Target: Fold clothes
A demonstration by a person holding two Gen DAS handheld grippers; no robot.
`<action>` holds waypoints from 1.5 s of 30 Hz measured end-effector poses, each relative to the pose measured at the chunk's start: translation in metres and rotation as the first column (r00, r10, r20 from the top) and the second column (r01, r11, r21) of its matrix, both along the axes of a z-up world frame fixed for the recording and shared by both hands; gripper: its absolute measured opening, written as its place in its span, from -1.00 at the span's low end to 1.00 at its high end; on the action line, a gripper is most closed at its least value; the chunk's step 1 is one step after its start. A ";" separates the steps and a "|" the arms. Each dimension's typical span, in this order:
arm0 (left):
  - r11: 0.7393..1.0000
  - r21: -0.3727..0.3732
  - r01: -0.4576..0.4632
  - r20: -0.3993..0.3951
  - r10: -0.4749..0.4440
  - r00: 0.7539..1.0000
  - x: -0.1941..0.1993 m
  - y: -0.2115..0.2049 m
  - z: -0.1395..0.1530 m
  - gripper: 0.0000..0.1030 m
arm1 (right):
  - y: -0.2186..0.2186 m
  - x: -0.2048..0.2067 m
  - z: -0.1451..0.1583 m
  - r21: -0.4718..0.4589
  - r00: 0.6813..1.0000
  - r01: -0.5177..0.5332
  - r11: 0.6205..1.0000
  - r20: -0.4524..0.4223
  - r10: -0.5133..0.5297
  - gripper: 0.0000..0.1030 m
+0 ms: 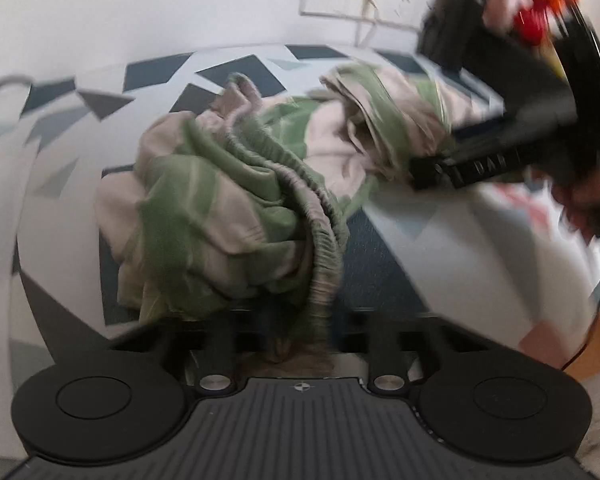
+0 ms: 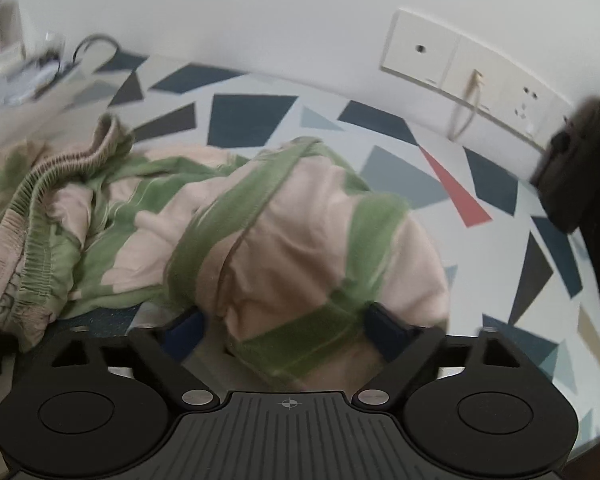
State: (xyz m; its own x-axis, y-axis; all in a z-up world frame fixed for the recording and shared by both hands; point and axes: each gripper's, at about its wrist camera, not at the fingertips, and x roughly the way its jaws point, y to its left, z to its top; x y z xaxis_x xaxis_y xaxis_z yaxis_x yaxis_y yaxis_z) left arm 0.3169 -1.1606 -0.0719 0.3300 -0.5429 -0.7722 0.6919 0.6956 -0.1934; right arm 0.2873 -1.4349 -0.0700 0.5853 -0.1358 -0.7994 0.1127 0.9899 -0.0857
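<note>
A crumpled garment [image 1: 204, 208] with green and pale pink stripes lies on a table covered in a patterned cloth [image 1: 440, 248]. Its gathered elastic waistband [image 1: 320, 240] runs down into my left gripper [image 1: 300, 338], which is shut on it. In the right wrist view, a rounded bulge of the same garment [image 2: 300, 240] sits between the blue pads [image 2: 384, 326] of my right gripper [image 2: 286, 328]. The jaws stand wide around the bulge; the left pad is clear of the cloth. The waistband [image 2: 32, 216] shows at the left. The right tool's black body [image 1: 520, 120] is blurred at the upper right in the left wrist view.
The table cover [image 2: 252, 120] is white with dark blue, grey and red triangles. A white wall with a socket panel [image 2: 460, 68] and a hanging cable [image 2: 466, 108] stands close behind. Clutter [image 2: 16, 72] sits at the far left; a dark object [image 2: 584, 176] juts in at the right edge.
</note>
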 end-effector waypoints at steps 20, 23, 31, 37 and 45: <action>0.831 -0.215 -0.513 0.066 0.537 0.841 0.048 0.125 0.063 -0.85 | -0.047 -0.026 0.033 0.097 0.985 0.040 0.994 0.163 -0.055 -0.24; 0.820 -0.226 -0.526 0.066 0.552 0.831 0.049 0.127 0.064 -0.85 | -0.023 -0.011 0.025 0.121 0.988 -0.030 0.992 0.155 0.011 0.07; 0.818 -0.213 -0.534 0.065 0.557 0.828 0.049 0.135 0.060 -0.85 | 0.002 0.021 -0.011 0.036 0.999 -0.016 0.999 0.048 0.015 0.27; 0.822 -0.201 -0.533 0.065 0.554 0.830 0.052 0.137 0.056 -0.85 | -0.042 0.000 -0.003 0.153 0.981 0.132 0.979 0.120 -0.151 -0.82; 0.834 -0.201 -0.514 0.065 0.535 0.843 0.056 0.132 0.051 -0.85 | -0.129 -0.043 0.043 0.115 0.763 0.545 0.830 0.341 -0.549 -0.87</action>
